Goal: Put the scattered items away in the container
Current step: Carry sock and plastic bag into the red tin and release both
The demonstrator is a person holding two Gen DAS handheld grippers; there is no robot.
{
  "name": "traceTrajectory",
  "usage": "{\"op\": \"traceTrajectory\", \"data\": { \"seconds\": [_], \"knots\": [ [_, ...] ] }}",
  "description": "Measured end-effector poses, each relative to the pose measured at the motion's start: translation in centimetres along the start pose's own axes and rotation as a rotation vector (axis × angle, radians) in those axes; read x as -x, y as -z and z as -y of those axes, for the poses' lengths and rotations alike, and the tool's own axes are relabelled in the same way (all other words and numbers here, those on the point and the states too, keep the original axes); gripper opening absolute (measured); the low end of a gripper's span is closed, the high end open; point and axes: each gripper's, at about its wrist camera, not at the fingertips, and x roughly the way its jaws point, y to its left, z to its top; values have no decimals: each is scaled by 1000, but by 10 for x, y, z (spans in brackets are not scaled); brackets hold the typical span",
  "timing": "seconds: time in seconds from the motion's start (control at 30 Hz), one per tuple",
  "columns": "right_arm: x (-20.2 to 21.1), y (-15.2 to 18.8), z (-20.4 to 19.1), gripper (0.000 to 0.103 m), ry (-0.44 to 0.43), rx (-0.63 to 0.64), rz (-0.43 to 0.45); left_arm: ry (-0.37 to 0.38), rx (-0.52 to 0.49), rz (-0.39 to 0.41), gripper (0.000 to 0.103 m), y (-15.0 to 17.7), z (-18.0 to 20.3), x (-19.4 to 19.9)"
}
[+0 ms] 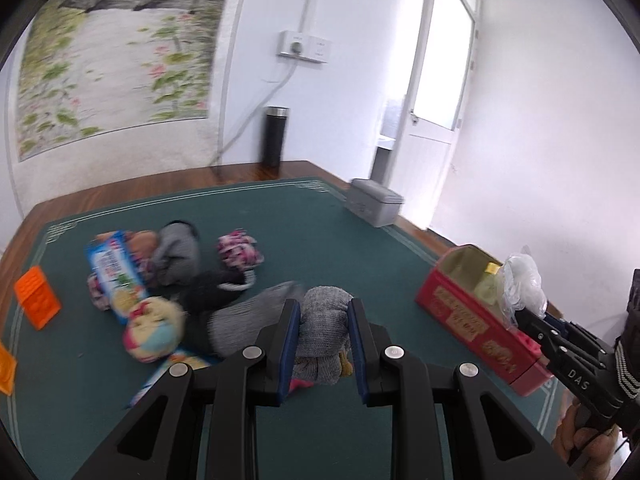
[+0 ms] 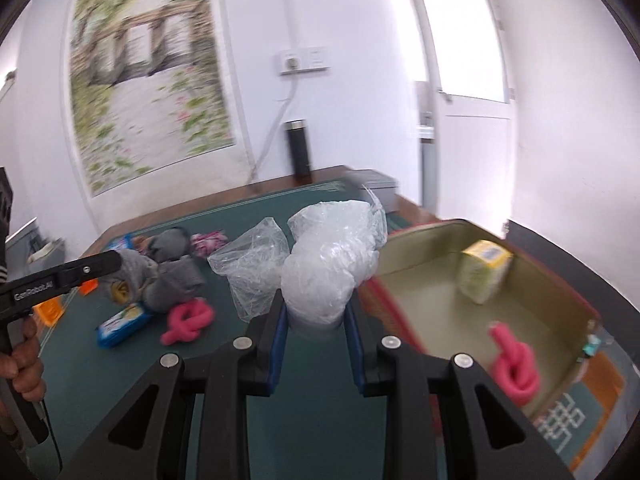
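So both hands are loaded and this looks like the carry-to-the-tin step. Closest in, the left gripper has its jaws clamped tight on a rolled grey sock, lifted off the green mat. The right gripper is squeezing a crumpled clear plastic bag, pads pressed into both sides of it, with a loose flap of the bag hanging off to the left.

Just past the right gripper, on its right side, sits the red tin, open on top. It already has a pink knotted rope near the front and a small yellow-green carton further back, so there's plenty of bare floor in there. From the left wrist view the bag looks like it's just at the tin's near edge, though I can't tell if it's over the opening yet.

Further out to the left is what's left of the mess: another pink knotted rope, a blue packet, grey and dark socks piled together, a pastel ball, a pink patterned bundle and an orange block.

Next move, I'd guess: get the bag fully over the tin and let go, then swing the sock across. The bag's light and puffy, so it may spring back over the rim.
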Motion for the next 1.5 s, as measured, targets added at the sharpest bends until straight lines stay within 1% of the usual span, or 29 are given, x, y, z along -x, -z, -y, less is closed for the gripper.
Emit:
{"op": "traceTrajectory", "data": {
  "seconds": [0.17,0.37,0.53,0.73,0.87,1.0,1.03,1.07,1.1,1.17,1.23,1.27,1.5],
  "knots": [
    [11,1,43,30,93,-44,15,96,-45,-7,26,-16,55,-28],
    [13,2,77,30,137,-73,12,197,-91,-24,26,-31,119,-64],
    [11,3,95,30,157,-90,-3,254,-110,-57,26,-37,160,-96],
    [10,2,108,30,163,-106,-12,263,-124,-97,26,-38,187,-123],
    [9,2,111,30,160,-111,-12,251,-127,-110,26,-39,189,-132],
    [6,3,111,32,153,-120,-16,231,-117,-132,26,-39,187,-140],
    [6,3,111,32,152,-121,-17,221,-112,-141,28,-39,185,-142],
    [5,3,110,32,152,-122,-18,215,-109,-148,34,-38,183,-144],
    [5,3,110,33,150,-123,-19,211,-109,-155,55,-37,182,-146],
    [4,4,112,42,151,-137,-22,206,-93,-144,82,-36,179,-145],
    [6,5,114,69,158,-155,-17,223,-82,-132,82,-38,177,-142],
    [7,5,116,71,165,-161,-10,226,-80,-129,82,-39,177,-140],
    [11,3,110,72,163,-152,6,199,-67,-102,82,-42,162,-126]
  ]
}}
